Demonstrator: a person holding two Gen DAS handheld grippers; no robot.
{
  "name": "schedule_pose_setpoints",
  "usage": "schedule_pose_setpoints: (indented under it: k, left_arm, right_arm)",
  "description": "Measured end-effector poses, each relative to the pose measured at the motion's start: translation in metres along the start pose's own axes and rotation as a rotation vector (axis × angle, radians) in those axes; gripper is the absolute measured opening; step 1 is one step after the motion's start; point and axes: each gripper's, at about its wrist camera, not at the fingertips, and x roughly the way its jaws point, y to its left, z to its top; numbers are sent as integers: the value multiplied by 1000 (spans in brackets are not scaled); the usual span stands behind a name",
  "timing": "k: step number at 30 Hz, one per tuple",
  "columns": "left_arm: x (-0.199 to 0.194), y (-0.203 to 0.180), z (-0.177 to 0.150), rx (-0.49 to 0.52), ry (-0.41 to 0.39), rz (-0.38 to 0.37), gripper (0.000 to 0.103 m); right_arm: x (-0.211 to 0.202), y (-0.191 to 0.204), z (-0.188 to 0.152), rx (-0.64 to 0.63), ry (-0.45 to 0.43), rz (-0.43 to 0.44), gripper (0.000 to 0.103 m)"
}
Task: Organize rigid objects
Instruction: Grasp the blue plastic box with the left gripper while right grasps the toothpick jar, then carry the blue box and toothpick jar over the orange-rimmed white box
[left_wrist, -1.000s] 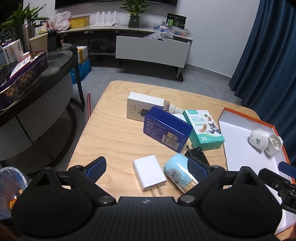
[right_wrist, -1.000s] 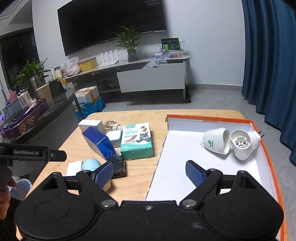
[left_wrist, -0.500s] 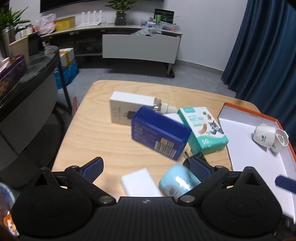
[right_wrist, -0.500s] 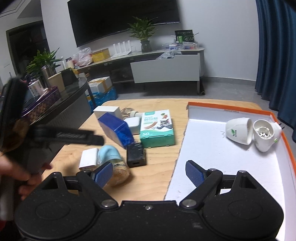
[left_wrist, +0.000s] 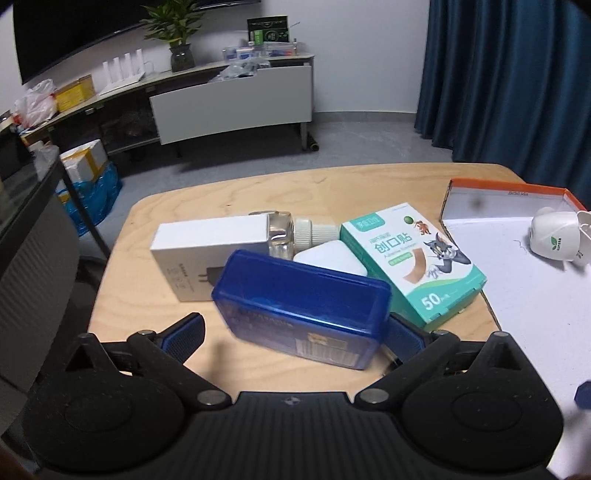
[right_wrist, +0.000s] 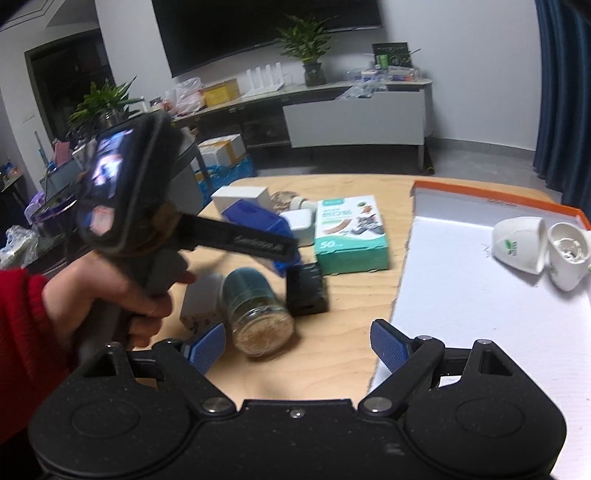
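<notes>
My left gripper (left_wrist: 293, 334) is open, its jaws either side of a blue plastic box (left_wrist: 303, 306) on the wooden table (left_wrist: 332, 184); the pads do not touch it. Behind the box lie a white carton (left_wrist: 210, 240), a clear bottle (left_wrist: 295, 232), a white charger (left_wrist: 330, 258) and a green bandage box (left_wrist: 410, 258). My right gripper (right_wrist: 299, 347) is open and empty above the table's front, with a glass jar (right_wrist: 258, 310) and a black adapter (right_wrist: 306, 288) just ahead. The white orange-rimmed tray (right_wrist: 480, 314) holds two white plug-in devices (right_wrist: 521, 243).
In the right wrist view the left gripper's body and the hand (right_wrist: 140, 236) fill the left side over the blue box (right_wrist: 258, 218). A white block (right_wrist: 201, 299) lies beside the jar. A dark counter (left_wrist: 22, 206) stands left of the table; blue curtains (left_wrist: 509, 81) hang at right.
My left gripper has moved forward over the white charger and jar until its jaws straddle the blue box. My right gripper has shifted left, toward the jar and adapter.
</notes>
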Motion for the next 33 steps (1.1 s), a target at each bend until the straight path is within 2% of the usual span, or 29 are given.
schedule_pose_setpoints:
  k: [2, 3, 8, 20, 21, 22, 23, 24, 27, 33]
  left_arm:
    - [3, 3, 0, 3, -12, -15, 93]
    - [3, 4, 0, 4, -16, -21, 92]
    - [-3, 4, 0, 21, -51, -23, 92]
    - [-55, 33, -3, -87, -117, 20, 92]
    - [-58, 35, -3, -101, -117, 25, 92]
    - [-60, 38, -4, -117, -116, 26, 92]
    - [-62, 40, -4, -132, -116, 27, 92]
    - [-64, 41, -5, -142, -115, 32, 92]
    - [-70, 41, -8, -156, -114, 48, 92]
    - [-86, 34, -15, -186, -118, 45, 92]
  right_arm:
    - [5, 3, 0, -6, 11, 9, 101]
    - [8, 6, 0, -11, 17, 12, 101]
    - [22, 17, 1, -53, 40, 24, 101]
    - [66, 36, 24, -161, 115, 44, 95]
    - [69, 39, 25, -177, 115, 36, 91]
    - [70, 42, 26, -190, 118, 38, 79]
    - [72, 43, 26, -194, 123, 50, 74]
    - [75, 44, 26, -203, 130, 31, 61]
    - [72, 46, 21, -215, 118, 10, 58]
    - [44, 36, 17, -150, 54, -1, 58]
